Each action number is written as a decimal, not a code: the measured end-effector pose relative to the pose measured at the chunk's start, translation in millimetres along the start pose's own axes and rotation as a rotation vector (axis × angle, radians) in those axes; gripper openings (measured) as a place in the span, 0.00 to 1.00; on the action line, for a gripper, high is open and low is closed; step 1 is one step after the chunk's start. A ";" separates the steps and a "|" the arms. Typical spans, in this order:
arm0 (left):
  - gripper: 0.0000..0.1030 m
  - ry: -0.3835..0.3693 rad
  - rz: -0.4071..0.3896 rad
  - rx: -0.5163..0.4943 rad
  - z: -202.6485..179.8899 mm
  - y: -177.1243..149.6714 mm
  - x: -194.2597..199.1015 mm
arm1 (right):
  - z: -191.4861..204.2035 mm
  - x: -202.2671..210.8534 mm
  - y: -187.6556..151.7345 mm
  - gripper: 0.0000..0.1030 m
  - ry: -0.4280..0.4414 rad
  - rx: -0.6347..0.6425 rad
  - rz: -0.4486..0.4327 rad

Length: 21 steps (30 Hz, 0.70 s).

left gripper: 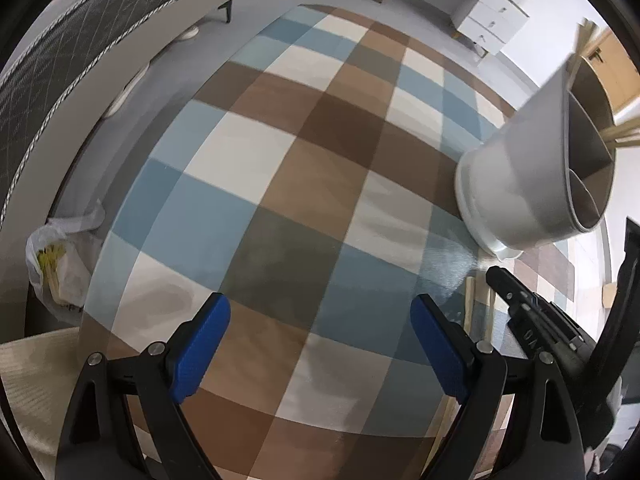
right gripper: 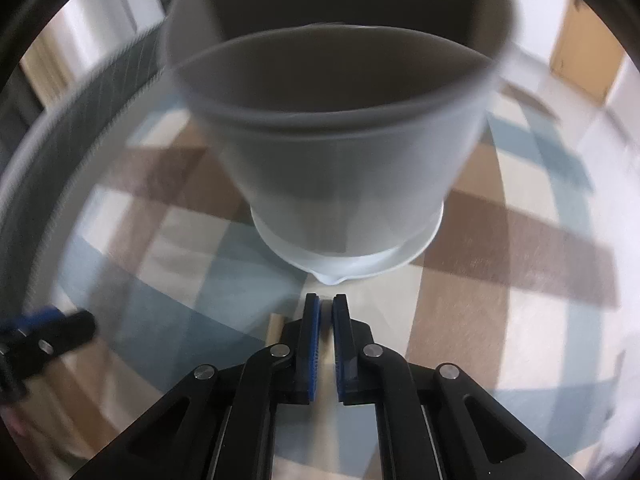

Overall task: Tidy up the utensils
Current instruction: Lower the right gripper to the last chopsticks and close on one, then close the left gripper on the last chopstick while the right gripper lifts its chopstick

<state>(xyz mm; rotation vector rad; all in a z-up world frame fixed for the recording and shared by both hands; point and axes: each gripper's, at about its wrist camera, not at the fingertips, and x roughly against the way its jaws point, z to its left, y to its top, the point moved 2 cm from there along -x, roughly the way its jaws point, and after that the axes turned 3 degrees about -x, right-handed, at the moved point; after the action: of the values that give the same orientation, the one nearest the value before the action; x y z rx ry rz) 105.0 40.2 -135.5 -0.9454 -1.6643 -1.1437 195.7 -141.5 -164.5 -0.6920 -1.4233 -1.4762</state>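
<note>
A white utensil holder (left gripper: 516,184) with divided compartments stands at the right of the checkered tablecloth (left gripper: 280,160); wooden chopsticks (left gripper: 624,130) stick out of its far compartment. My left gripper (left gripper: 320,304) hangs open over bare cloth, nothing between its blue pads. My right gripper (left gripper: 494,274) points down just in front of the holder's base. In the right wrist view the holder (right gripper: 344,168) fills the upper middle, blurred. The right gripper (right gripper: 326,300) is shut on a thin pale stick, apparently a chopstick (right gripper: 327,307). A second pale stick (right gripper: 276,326) lies just left of the fingers.
The table's left edge drops to the floor, where a plastic bag (left gripper: 60,264) with yellowish sticks sits. A dark quilted bed (left gripper: 60,60) runs along the left. A white drawer cabinet (left gripper: 492,12) stands far back right. My left gripper's finger (right gripper: 48,328) shows at the left edge.
</note>
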 end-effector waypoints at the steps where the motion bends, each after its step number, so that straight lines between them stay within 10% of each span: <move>1: 0.86 0.002 -0.005 -0.008 -2.4 -0.4 0.9 | -6.6 2.3 1.4 0.05 0.017 -0.029 -0.006; 21: 0.86 -0.048 -0.078 -0.197 -52.0 -20.0 10.6 | -88.2 109.0 -21.4 0.05 0.294 -0.382 -0.220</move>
<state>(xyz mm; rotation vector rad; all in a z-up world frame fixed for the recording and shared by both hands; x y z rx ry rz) 95.8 -13.9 -121.4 -1.0458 -1.6611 -1.3665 151.1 -254.9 -91.9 -0.5277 -1.0258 -1.9641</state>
